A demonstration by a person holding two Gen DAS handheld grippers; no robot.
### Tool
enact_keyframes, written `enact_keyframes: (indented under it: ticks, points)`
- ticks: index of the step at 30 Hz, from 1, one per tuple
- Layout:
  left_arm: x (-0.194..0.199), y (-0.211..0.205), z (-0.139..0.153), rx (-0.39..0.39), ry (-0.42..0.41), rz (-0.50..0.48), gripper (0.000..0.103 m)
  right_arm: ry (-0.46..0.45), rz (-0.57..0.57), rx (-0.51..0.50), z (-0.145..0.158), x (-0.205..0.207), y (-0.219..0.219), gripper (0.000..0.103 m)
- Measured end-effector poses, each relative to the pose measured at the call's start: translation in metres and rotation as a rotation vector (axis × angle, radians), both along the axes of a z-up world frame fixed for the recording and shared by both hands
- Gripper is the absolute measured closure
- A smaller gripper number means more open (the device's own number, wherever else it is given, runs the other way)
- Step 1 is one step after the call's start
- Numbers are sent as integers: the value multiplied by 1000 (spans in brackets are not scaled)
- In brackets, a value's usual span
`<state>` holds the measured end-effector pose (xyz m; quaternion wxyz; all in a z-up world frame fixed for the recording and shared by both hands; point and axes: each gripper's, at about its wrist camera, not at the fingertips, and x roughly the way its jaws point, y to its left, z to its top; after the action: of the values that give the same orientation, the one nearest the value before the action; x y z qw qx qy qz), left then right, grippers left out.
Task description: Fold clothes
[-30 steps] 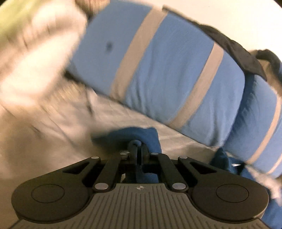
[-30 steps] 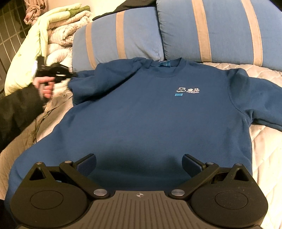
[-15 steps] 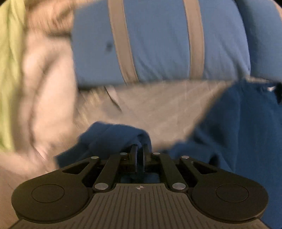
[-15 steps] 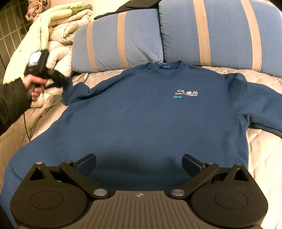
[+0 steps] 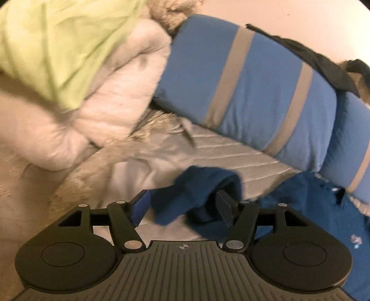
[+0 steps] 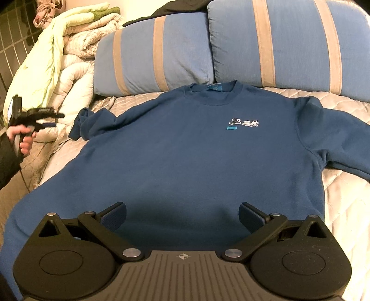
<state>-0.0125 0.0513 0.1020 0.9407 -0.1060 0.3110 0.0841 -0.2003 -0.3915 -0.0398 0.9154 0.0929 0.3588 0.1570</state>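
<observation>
A dark blue sweatshirt (image 6: 185, 150) lies face up and flat on the bed, collar toward the pillows. Its left sleeve is drawn out sideways, ending in a crumpled cuff (image 6: 79, 125). My left gripper (image 5: 182, 206) has its jaws opening. The cuff (image 5: 203, 189) shows between its fingers, but the pads do not press on it. In the right wrist view the left gripper (image 6: 52, 119), in a person's hand (image 6: 23, 143), sits slightly left of the cuff, apart from it. My right gripper (image 6: 183, 215) is open above the sweatshirt's hem, holding nothing.
Two blue pillows with tan stripes (image 6: 157, 58) (image 6: 289, 41) line the head of the bed, a black garment (image 6: 173, 7) on top. A pile of green and white quilts (image 6: 69, 46) fills the left side. Quilted bedspread (image 6: 342, 196) shows to the right.
The left gripper pulled the sleeve out to the left, then its jaws parted and let the cuff go onto the bed. The right gripper has kept still.
</observation>
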Motion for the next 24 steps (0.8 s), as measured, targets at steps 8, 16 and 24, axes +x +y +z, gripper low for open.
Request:
enact_keyframes:
  ticks: [8, 16, 24]
  points:
    - [-8, 0, -34, 138, -11, -95, 41, 3, -1, -9, 0, 0, 1, 0]
    - [22, -24, -69, 448, 18, -153, 52, 9, -5, -28, 0, 0, 4, 0]
    - [20, -15, -51, 403, 73, -185, 93, 10, -9, -38, 0, 1, 5, 0]
